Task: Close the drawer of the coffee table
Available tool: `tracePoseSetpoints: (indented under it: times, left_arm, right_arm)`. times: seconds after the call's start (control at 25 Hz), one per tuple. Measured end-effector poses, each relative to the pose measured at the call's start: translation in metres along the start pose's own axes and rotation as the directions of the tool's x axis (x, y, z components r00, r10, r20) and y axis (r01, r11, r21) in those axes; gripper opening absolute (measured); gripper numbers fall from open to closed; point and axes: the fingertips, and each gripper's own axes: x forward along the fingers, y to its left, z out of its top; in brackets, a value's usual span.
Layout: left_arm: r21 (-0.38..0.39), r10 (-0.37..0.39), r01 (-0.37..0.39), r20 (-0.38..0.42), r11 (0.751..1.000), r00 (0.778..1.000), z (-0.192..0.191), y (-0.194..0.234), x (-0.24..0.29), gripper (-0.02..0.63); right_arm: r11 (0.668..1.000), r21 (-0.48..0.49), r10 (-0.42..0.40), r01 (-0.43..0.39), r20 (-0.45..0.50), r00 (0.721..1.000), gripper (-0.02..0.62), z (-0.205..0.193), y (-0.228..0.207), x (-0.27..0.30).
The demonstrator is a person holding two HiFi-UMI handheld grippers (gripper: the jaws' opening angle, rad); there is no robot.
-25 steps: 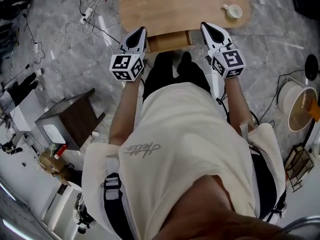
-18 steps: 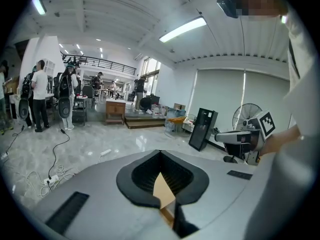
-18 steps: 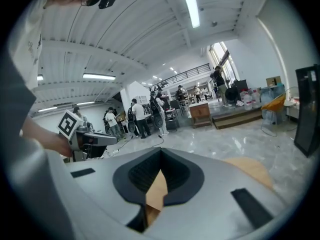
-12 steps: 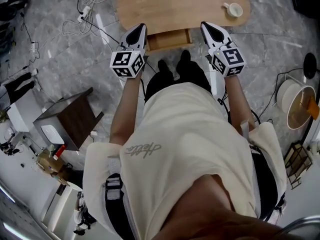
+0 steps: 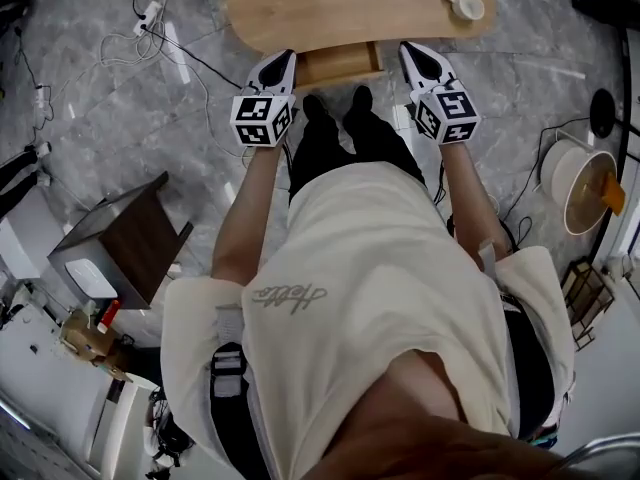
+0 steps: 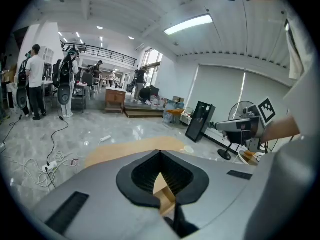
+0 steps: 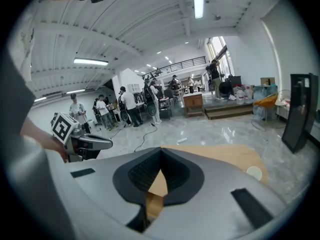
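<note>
The wooden coffee table stands at the top of the head view, and its drawer juts out toward me from the near edge. My left gripper is just left of the drawer, and my right gripper is just right of it. Both are shut with nothing between their jaws. In the left gripper view the left gripper points over the table top, and a drawer corner shows through the jaw gap. The right gripper frames the same wood.
A white cup sits on the table's right end. Cables trail over the marble floor at left. A dark brown box stands at left and a white bucket at right. My feet are below the drawer. People stand far off.
In the head view the table, the drawer and both grippers have shifted toward the top of the frame. The grippers still flank the drawer, both shut.
</note>
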Motion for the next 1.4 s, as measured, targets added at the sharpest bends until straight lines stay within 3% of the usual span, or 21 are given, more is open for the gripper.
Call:
tracePoseSetpoints:
  times: [0.24, 0.44, 0.6, 0.72, 0.84, 1.04, 1.12, 1.24, 1.4]
  left_arm:
    - [-0.048, -0.014, 0.009, -0.115, 0.999, 0.993, -0.068, 0.028, 0.012, 0.005]
    - [-0.071, -0.052, 0.036, -0.235, 0.997, 0.971, -0.127, 0.044, 0.033, 0.005]
    - [-0.092, -0.082, 0.054, -0.332, 0.994, 0.94, -0.176, 0.049, 0.058, 0.005]
    - [-0.085, -0.093, 0.065, -0.394, 0.994, 0.915, -0.22, 0.053, 0.081, 0.005]
    - [-0.123, -0.106, 0.056, -0.445, 0.991, 0.889, -0.272, 0.059, 0.096, 0.005]
    - [-0.197, -0.093, -0.019, -0.548, 0.98, 0.831, -0.356, 0.079, 0.1, 0.005]
    - [-0.235, -0.082, -0.069, -0.576, 0.97, 0.814, -0.383, 0.088, 0.105, 0.005]
    - [-0.285, -0.066, -0.138, -0.605, 0.948, 0.794, -0.417, 0.097, 0.106, 0.005]
    - [-0.318, -0.066, -0.186, -0.642, 0.93, 0.764, -0.46, 0.099, 0.105, 0.005]
  right_arm:
    - [0.998, 0.009, -0.068, 0.07, -0.126, 0.99, -0.006, -0.068, -0.01, 0.017]
    - [0.991, 0.053, -0.104, 0.121, -0.254, 0.962, -0.006, -0.142, -0.02, 0.033]
    - [0.992, 0.077, -0.064, 0.098, -0.357, 0.932, -0.006, -0.2, -0.023, 0.046]
    - [0.994, 0.106, 0.039, 0.006, -0.423, 0.905, -0.006, -0.245, -0.017, 0.061]
    - [0.992, 0.114, 0.101, -0.05, -0.495, 0.863, -0.006, -0.298, -0.011, 0.076]
    - [0.984, 0.178, 0.102, 0.01, -0.608, 0.788, -0.006, -0.381, -0.019, 0.095]
    - [0.981, 0.194, 0.117, 0.02, -0.667, 0.736, -0.006, -0.412, -0.03, 0.1]
    - [0.978, 0.206, 0.156, -0.003, -0.729, 0.666, -0.006, -0.444, -0.041, 0.103]
    - [0.974, 0.219, 0.203, -0.051, -0.759, 0.619, -0.006, -0.477, -0.05, 0.109]
